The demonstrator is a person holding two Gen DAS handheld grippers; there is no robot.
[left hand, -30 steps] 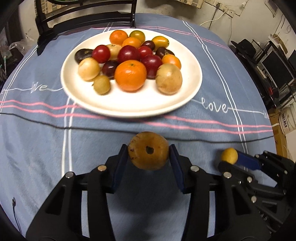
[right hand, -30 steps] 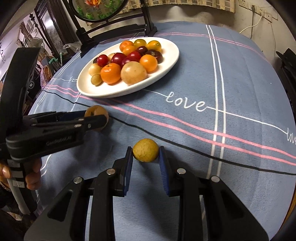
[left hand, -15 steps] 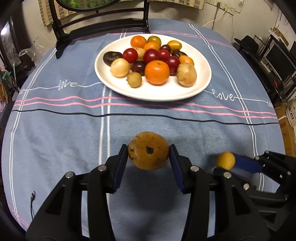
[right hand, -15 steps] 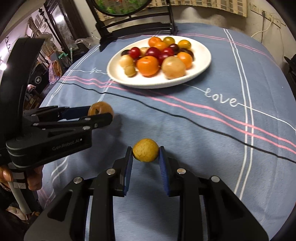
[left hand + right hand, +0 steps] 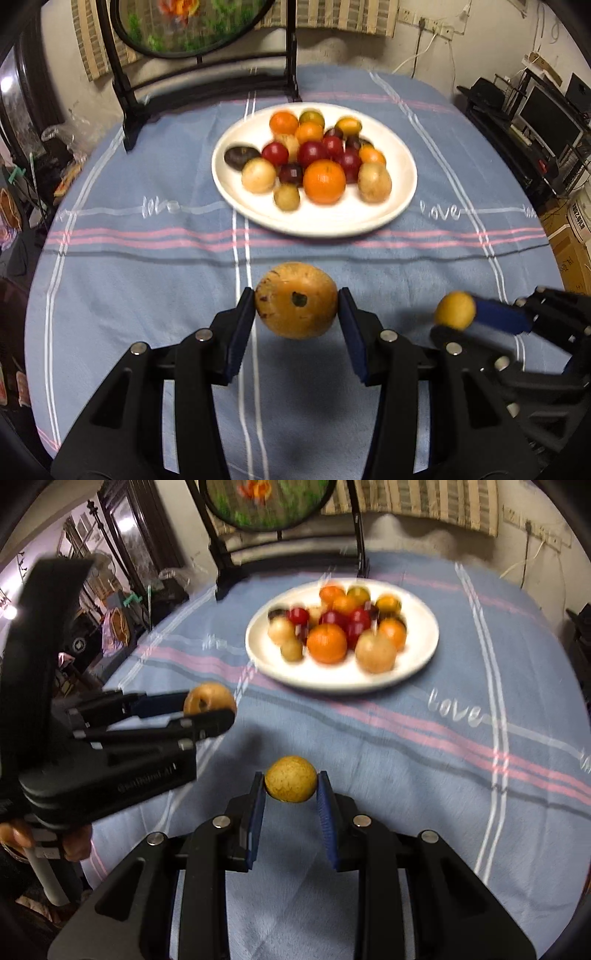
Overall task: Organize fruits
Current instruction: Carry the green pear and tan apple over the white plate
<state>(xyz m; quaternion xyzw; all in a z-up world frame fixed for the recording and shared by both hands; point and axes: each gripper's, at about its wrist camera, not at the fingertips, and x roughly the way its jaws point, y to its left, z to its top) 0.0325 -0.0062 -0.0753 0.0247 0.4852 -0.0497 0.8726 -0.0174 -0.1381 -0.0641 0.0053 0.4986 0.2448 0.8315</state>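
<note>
left gripper point(image 5: 296, 301) clamps brown fruit point(image 5: 296, 300) | right gripper point(image 5: 291, 780) clamps yellow fruit point(image 5: 291, 779) | plate point(image 5: 314, 223) blurred

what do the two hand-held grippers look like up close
Both the left hand-held gripper and the right hand-held gripper are matte black plastic frames with triangular cutouts, silver round pivot bolts and blue finger pads. The left one carries faint printed lettering on its side.

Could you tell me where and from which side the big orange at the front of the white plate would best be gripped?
Grip the big orange across its widest middle, coming down from above and the near side. It is round, so the pads should sit on opposite flanks. A tan fruit crowds its right and a small olive fruit its left, so the gaps look tight. Both tools are full now.
</note>
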